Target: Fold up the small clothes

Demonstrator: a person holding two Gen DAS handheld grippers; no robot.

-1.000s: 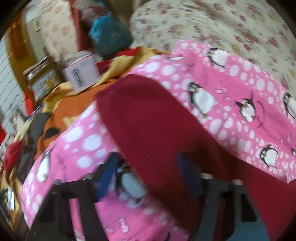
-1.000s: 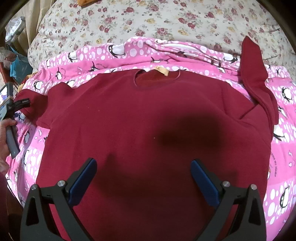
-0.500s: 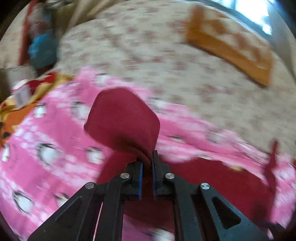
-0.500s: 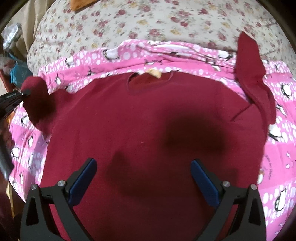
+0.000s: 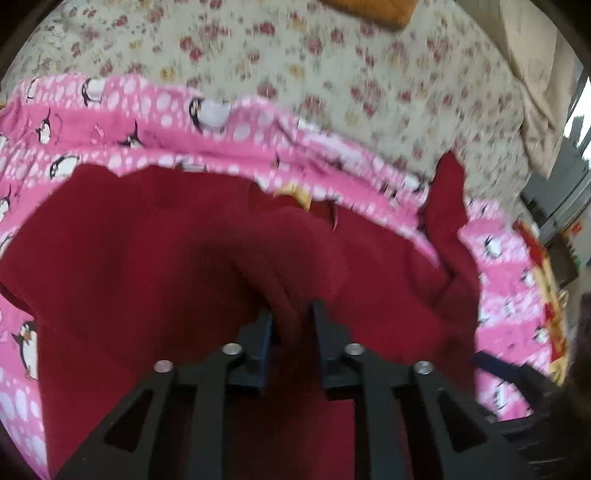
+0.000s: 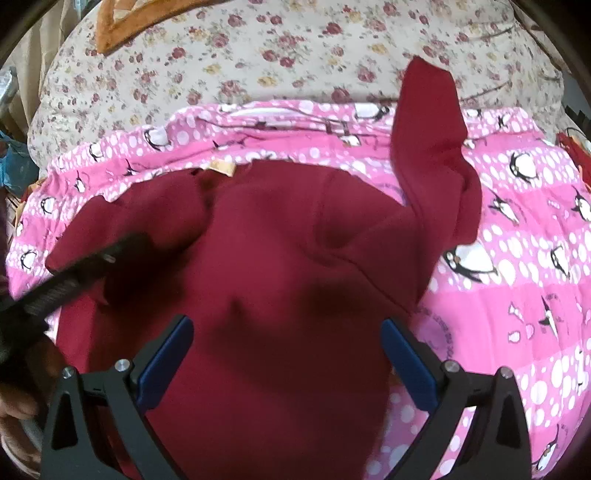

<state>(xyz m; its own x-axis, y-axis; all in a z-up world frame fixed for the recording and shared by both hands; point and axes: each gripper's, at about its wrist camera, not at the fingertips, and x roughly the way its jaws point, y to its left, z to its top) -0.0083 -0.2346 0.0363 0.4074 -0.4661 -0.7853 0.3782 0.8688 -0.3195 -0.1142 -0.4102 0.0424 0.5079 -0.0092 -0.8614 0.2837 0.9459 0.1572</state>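
Dark red sweatshirt (image 6: 280,266): lies front-up on the pink penguin-print sheet (image 6: 517,280), neckline with its tan label (image 6: 221,168) toward the far edge. One sleeve is pulled across the chest, raising a soft ridge in the fabric; the other sleeve (image 6: 428,147) lies stretched out toward the far side, its cuff end on the floral cover.

Left gripper (image 5: 291,325): your fingers are drawn in narrow, pinching a fold of the sweatshirt's sleeve fabric between the pads. In the right wrist view the same tool (image 6: 85,262) enters from the left edge, low over the garment's shoulder area, its outline blurred.

Right gripper (image 6: 284,354): your blue-padded fingers (image 6: 166,358) stand wide apart above the lower body of the sweatshirt, nothing between them. Whether the tips touch the cloth you cannot tell.

Floral bedcover (image 6: 295,48): cream with red roses, lying beyond the pink sheet.

Orange patterned cushion (image 6: 136,18): rests at the far left corner on the floral cover, partly cut off.
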